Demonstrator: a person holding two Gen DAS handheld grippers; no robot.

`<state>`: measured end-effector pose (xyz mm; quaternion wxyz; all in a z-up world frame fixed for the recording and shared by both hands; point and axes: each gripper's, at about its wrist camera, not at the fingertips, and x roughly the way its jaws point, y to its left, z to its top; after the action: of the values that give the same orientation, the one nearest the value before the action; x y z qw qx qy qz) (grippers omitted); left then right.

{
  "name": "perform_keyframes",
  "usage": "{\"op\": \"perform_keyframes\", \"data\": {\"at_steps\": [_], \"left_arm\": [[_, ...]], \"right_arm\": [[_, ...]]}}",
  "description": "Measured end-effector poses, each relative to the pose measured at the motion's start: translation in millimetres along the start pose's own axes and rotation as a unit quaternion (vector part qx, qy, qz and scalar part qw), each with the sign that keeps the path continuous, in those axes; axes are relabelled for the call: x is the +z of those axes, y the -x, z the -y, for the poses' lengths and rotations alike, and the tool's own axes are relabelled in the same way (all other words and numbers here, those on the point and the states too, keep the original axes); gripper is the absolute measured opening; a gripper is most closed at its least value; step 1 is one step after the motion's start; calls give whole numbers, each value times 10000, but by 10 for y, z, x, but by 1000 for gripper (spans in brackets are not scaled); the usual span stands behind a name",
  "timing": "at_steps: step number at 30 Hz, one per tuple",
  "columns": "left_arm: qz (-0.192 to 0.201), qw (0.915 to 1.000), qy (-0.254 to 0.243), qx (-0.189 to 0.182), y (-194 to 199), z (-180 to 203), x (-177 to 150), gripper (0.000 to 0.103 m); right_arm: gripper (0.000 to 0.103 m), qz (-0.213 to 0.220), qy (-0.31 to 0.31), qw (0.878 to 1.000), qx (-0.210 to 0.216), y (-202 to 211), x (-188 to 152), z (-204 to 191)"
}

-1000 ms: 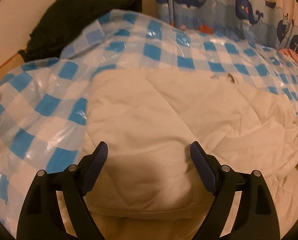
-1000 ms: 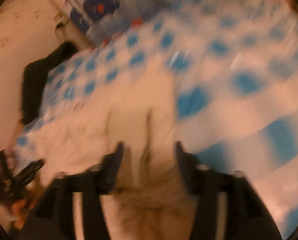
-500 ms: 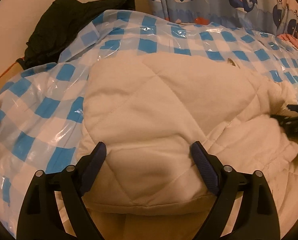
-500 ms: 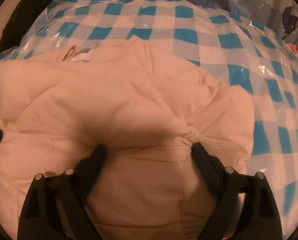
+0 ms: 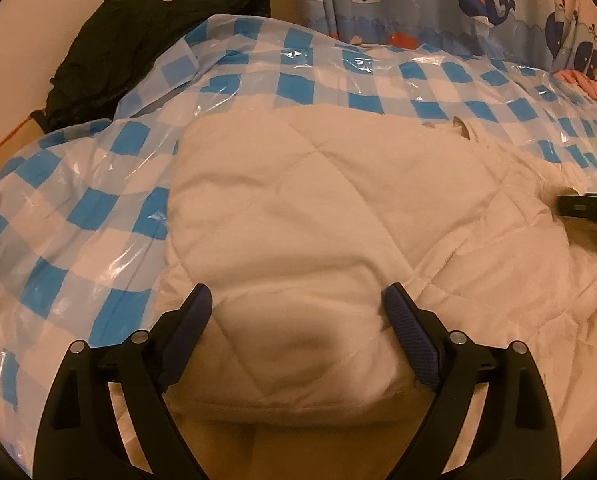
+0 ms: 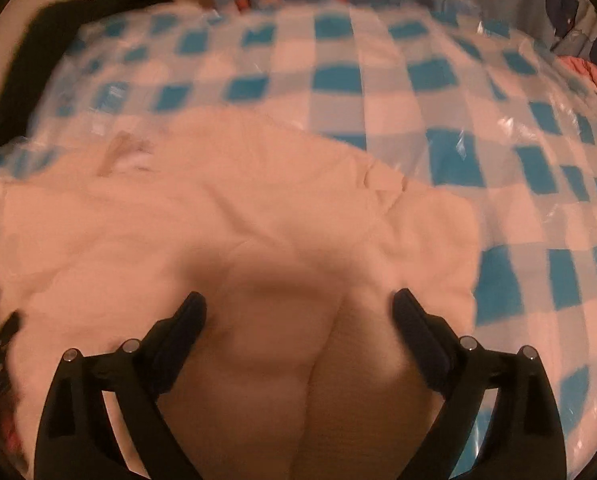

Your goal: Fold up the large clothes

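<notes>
Left wrist view: the white quilted garment (image 5: 306, 216) lies folded into a thick bundle on the blue-checked plastic sheet (image 5: 70, 208) that covers the work surface, its near edge facing the camera. A label at the collar (image 5: 460, 126) shows at the far right of the bundle. The left gripper (image 5: 298, 320) hangs over the near left part with its jaws wide apart and nothing pinched; cloth lies under the gap, and whether the pads touch it cannot be told. In the right wrist view, which is blurred, the right gripper (image 6: 298, 316) stands over the near right part, where a fold seam (image 6: 318, 360) runs down between the fingers. Its jaws are opening and no cloth is pressed between them.

Judgement: both tools are free of the garment and the next fold is being set up. To do it well, each gripper should take the full thickness of the near edge, both at matching positions, so that the layers lift together. The sheet is slick and could let the bundle slide.

A black garment (image 5: 138, 48) lies at the far left; a whale-print curtain (image 5: 438, 0) hangs behind.
</notes>
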<state>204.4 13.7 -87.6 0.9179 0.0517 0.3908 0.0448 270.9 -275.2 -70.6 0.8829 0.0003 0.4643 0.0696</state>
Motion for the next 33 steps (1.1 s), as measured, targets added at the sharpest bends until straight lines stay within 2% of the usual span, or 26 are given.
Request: {"op": "perform_keyframes", "data": {"at_steps": [3, 6, 9, 11, 12, 14, 15, 16, 17, 18, 20, 22, 24, 27, 30, 33], "left_arm": [[-19, 9999, -140, 81, 209, -26, -54, 84], [-53, 9995, -289, 123, 535, -91, -175, 84], [-171, 9997, -192, -45, 843, -274, -373, 85], [-360, 9992, 49, -175, 934, -460, -561, 85], [-527, 9982, 160, -230, 904, -540, -651, 85], [-1246, 9917, 186, -258, 631, -638, -892, 85], [-1301, 9909, 55, -333, 565, -629, -968, 86], [-1209, 9921, -34, -337, 597, -631, -991, 86], [-1309, 9910, -140, -245, 693, -634, -970, 86], [-1275, 9915, -167, -177, 819, -659, -957, 86], [-941, 9950, -184, -281, 1239, -796, -999, 86], [-882, 9952, -206, -369, 1533, -974, -1115, 86], [-971, 9942, -55, -458, 1778, -1256, -1309, 86], [-1184, 9898, 544, -581, 2004, -1757, -1594, 86], [-1479, 9761, 1368, -817, 2030, -2182, -1872, 86], [-1684, 9620, 1893, -1015, 1990, -2358, -2113, 86]], "right_arm": [[91, 99, 382, 9991, 178, 551, -451, -64], [91, -87, 640, 9978, 153, 932, -1039, -93], [92, -450, 680, 9967, 51, 922, -1477, -37], [93, -968, 554, 9937, 77, 651, -1751, 48], [95, -874, 451, 9950, 178, 589, -1811, 94], [96, -985, 361, 9942, 242, 553, -1782, 121], [96, -1118, 360, 9928, 221, 560, -1735, 108], [95, -1213, 346, 9918, 218, 602, -1700, 100], [95, -1235, 307, 9914, 304, 692, -1696, 106], [95, -1150, 274, 9921, 431, 825, -1713, 119], [95, -1016, 257, 9933, 483, 1063, -1808, 165], [95, -1051, 149, 9925, 609, 1286, -2028, 274], [95, -1202, -40, 9893, 822, 1426, -2282, 441], [96, -1276, -600, 9798, 1420, 1596, -2587, 718], [96, -1222, -1312, 9620, 2058, 1756, -2809, 943], [96, -1191, -1617, 9490, 2431, 1849, -2949, 971]]}}
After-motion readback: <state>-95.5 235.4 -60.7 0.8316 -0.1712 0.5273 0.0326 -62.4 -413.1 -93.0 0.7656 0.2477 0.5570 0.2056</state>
